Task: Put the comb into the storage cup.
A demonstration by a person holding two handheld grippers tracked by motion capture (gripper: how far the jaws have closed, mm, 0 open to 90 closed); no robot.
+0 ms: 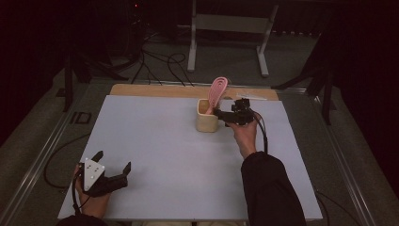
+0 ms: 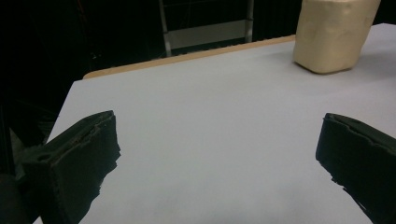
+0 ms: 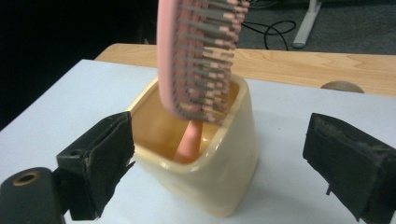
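Note:
A pink hairbrush [image 1: 218,91] [image 3: 198,56] stands handle-down in a cream square cup [image 1: 207,116] [image 3: 205,158] [image 2: 334,32] at the far middle of the white table top [image 1: 164,141]. Its bristled head leans out above the rim. My right gripper [image 1: 220,114] [image 3: 219,163] is open just right of the cup, its jaws wide on either side of the cup and touching neither cup nor brush. My left gripper [image 1: 113,162] [image 2: 219,158] rests open near the front left edge, nothing between its jaws.
A wooden strip [image 1: 155,90] runs along the table's far edge, with a small white item [image 1: 251,97] on it. Beyond are cables [image 1: 160,63] on the floor and a white frame stand [image 1: 228,28]. Metal rails [image 1: 42,150] flank the table.

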